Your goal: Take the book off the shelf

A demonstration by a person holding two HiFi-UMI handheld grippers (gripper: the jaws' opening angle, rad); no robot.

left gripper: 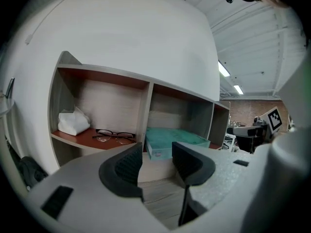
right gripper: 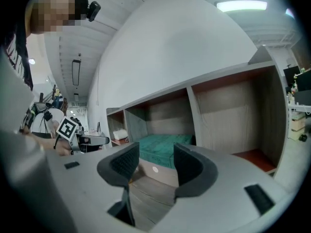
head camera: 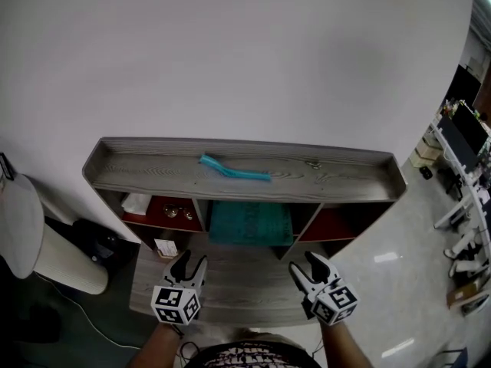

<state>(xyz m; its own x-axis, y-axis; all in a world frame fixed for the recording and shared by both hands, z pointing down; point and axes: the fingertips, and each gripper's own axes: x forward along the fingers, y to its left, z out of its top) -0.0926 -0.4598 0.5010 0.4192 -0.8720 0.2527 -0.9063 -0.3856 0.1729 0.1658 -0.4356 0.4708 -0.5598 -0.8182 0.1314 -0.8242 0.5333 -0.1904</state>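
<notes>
A teal book point(head camera: 251, 222) lies flat in the middle compartment of the grey wooden shelf point(head camera: 337, 176). It shows straight ahead in the left gripper view point(left gripper: 172, 141) and in the right gripper view point(right gripper: 163, 147). My left gripper point(head camera: 189, 261) hovers over the lower board just left of the book's compartment, jaws open and empty point(left gripper: 158, 161). My right gripper point(head camera: 304, 261) hovers at the same depth just right of it, also open with nothing between the jaws point(right gripper: 154, 161). Neither gripper touches the book.
The left compartment holds a white crumpled tissue point(left gripper: 73, 122) and a pair of glasses point(left gripper: 114, 136). A cyan strip point(head camera: 234, 169) lies on the shelf top. A small card point(head camera: 165, 248) sits on the lower board point(head camera: 238, 286). The right compartment shows only its red floor point(right gripper: 255, 157).
</notes>
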